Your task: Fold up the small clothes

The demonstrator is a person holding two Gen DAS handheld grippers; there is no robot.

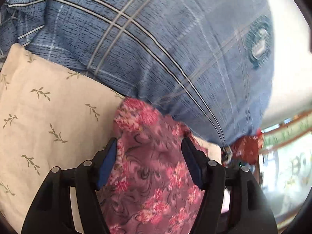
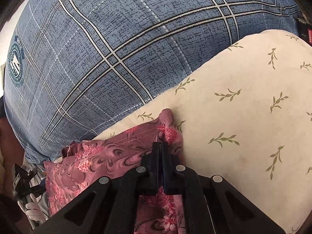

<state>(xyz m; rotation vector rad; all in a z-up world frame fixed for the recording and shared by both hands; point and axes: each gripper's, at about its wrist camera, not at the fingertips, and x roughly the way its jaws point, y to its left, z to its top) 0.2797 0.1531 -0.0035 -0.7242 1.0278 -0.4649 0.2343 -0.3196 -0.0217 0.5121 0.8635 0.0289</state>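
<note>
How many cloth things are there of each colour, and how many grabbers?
Pink flowery cloth: 1
Blue checked bedcover: 1
Cream leafy pillow: 1
Grabbers: 2, the left gripper open, the right gripper shut on the cloth
Total: 5

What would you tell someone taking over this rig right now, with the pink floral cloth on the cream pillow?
Right gripper: shut on the pink floral garment, pinching a bunched edge.
Left gripper: open, jaws either side of the garment, not clamped.
The garment lies rumpled on the cream leaf-print pillow, beside the blue plaid bedding.
Done: one edge gripped. No neat fold visible.
Left: probably close the left gripper, spread the garment flat, then fold.
</note>
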